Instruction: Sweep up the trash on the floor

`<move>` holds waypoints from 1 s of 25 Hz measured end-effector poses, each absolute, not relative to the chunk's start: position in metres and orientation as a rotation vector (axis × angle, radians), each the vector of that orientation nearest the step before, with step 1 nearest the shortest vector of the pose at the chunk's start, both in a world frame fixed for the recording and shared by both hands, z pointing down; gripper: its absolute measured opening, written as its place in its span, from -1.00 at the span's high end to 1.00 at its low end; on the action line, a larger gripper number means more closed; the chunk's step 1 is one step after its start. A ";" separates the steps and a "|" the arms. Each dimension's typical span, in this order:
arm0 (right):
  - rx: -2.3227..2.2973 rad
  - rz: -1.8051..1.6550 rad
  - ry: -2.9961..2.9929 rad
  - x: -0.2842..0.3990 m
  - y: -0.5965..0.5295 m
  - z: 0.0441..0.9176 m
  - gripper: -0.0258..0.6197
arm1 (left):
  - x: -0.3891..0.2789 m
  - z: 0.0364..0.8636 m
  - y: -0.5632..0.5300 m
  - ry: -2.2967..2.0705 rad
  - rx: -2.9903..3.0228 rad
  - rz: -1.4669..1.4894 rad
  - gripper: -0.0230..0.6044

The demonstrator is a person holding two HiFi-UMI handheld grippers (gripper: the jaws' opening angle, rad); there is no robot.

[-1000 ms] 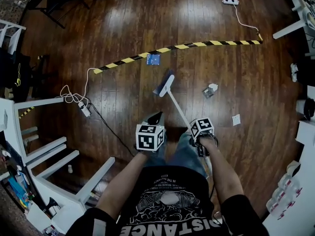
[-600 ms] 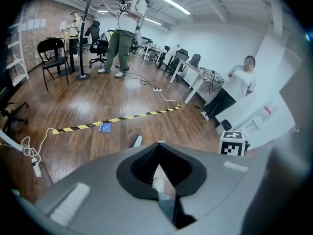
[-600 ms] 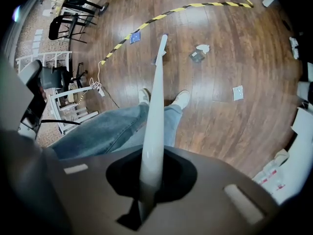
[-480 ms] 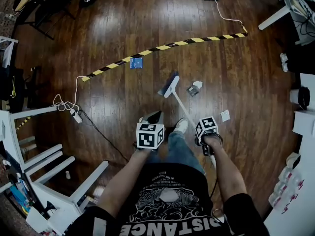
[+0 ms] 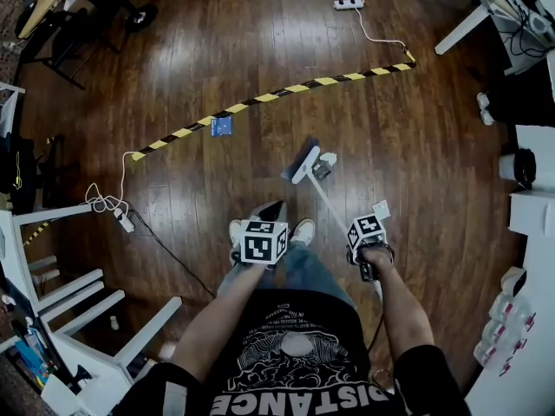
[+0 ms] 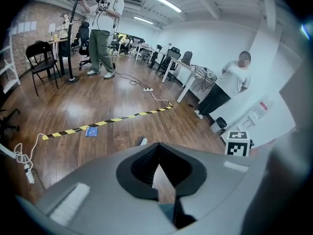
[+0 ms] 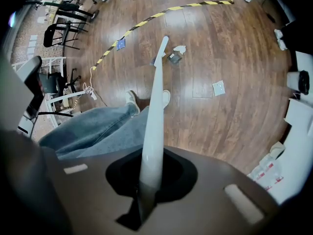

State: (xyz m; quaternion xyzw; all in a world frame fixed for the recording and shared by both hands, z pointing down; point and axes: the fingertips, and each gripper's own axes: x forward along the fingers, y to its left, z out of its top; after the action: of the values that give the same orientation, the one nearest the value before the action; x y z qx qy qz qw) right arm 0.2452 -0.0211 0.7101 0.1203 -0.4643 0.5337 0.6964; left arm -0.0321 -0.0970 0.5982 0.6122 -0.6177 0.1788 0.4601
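My right gripper (image 5: 357, 235) (image 7: 146, 186) is shut on the white handle (image 7: 154, 112) of a broom. The broom head (image 5: 300, 159) rests on the wood floor, touching a crumpled grey-and-white piece of trash (image 5: 324, 164) (image 7: 175, 56) on its right. A white paper scrap (image 5: 381, 208) (image 7: 218, 87) lies near my right gripper. A blue flat piece (image 5: 222, 126) (image 6: 91, 130) lies by the yellow-black tape (image 5: 260, 98). My left gripper (image 5: 266, 224) (image 6: 162, 181) is shut on a dark dustpan (image 5: 270, 210), held just above the person's shoes.
White chair frames (image 5: 82, 289) stand at the left with a power strip and cable (image 5: 123, 222). White tables (image 5: 529, 232) line the right edge. Another power strip (image 5: 347, 3) lies far ahead. Two people (image 6: 105, 28) (image 6: 231, 82) stand in the room, and a black chair (image 6: 43, 58).
The person has stepped forward. The broom head, a short way left of the crumpled trash before, now touches it. Both grippers keep their hold.
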 end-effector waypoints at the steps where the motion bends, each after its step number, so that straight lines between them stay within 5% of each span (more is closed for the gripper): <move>1: 0.271 1.189 -1.035 0.251 -0.024 0.710 0.88 | -0.028 0.598 -0.100 -1.521 1.508 0.441 0.91; 17: 0.256 1.168 -1.074 0.295 -0.038 0.697 0.89 | 0.001 0.587 -0.126 -1.531 1.529 0.477 0.91; 25: 0.213 1.169 -1.172 0.257 -0.025 0.688 0.88 | -0.025 0.585 -0.121 -1.561 1.501 0.483 0.91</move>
State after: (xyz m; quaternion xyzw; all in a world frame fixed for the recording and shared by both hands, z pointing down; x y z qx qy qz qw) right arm 0.2572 -0.0249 0.6882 0.0947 -0.5205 0.5189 0.6715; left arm -0.0251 -0.1209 0.5845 0.6056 -0.6301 0.1947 0.4454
